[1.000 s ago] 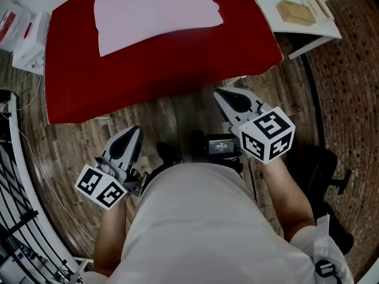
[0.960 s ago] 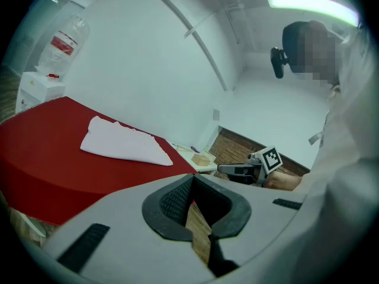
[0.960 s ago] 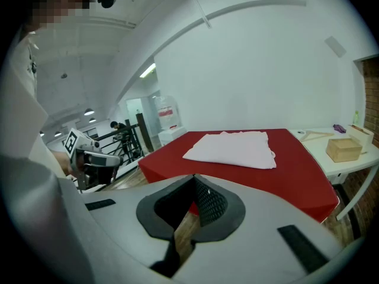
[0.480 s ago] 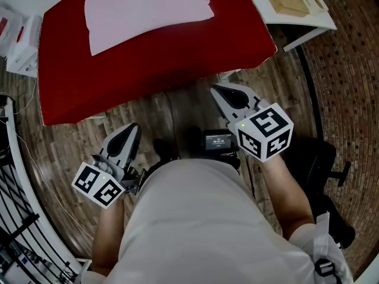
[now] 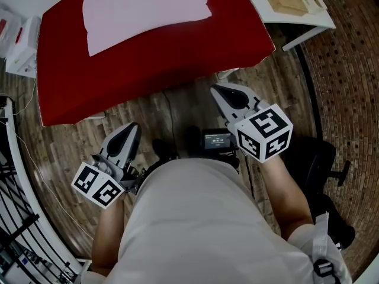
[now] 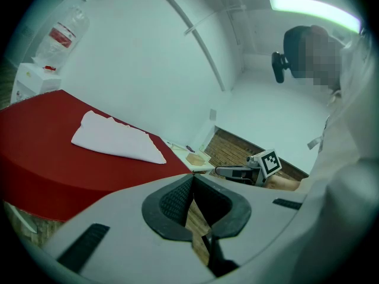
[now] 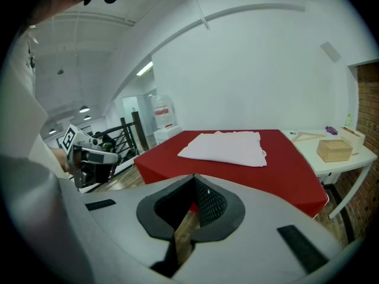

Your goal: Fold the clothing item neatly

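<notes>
A folded pale pink garment [image 5: 145,7] lies flat on the far part of the red table [image 5: 148,64]. Both grippers hang over the wooden floor in front of the table, close to the person's waist and well short of the cloth. My left gripper [image 5: 130,130] is shut with nothing in it, and so is my right gripper [image 5: 219,92]. In the left gripper view the jaws [image 6: 192,182] meet, with the garment [image 6: 115,138] far off on the table. The right gripper view shows its shut jaws [image 7: 194,185] pointing toward the garment [image 7: 225,147].
A white side table [image 5: 308,16] with a wooden box [image 5: 287,2] stands right of the red table. White boxes [image 5: 21,46] sit at the left, a black railing [image 5: 12,218] runs along the lower left, and a black chair [image 5: 323,158] is at the right.
The table and garment have slid slightly up and left in the head view. Both grippers stay shut and empty in nearly the same place.
</notes>
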Demonstrator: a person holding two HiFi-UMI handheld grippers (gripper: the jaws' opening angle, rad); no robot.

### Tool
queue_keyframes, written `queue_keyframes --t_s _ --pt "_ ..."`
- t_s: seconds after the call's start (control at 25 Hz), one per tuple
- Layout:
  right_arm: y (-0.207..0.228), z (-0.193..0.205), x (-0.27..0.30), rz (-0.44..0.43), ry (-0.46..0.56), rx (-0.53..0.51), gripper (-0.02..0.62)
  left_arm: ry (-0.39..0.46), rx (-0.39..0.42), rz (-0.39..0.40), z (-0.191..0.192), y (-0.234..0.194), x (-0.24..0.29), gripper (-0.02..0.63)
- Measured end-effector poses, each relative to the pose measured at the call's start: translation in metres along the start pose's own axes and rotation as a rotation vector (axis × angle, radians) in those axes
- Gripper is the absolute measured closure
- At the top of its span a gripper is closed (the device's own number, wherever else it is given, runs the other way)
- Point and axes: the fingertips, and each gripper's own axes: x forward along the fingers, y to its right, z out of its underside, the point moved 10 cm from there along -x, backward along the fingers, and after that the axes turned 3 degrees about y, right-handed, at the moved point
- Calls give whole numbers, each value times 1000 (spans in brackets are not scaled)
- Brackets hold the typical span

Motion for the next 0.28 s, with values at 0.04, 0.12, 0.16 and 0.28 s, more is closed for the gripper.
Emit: queue_keyframes --t_s 0.04,0.12,0.16,0.28 --pt "0 0 0 1 1 0 583 1 0 1 0 0 0 600" --pt "1 -1 0 2 2 0 583 2 1 2 -2 0 1 600" --pt "1 -1 0 3 2 -1 583 3 1 2 -2 0 2 600" --pt "2 -2 1 5 3 -1 583 2 2 4 -3 0 4 600"
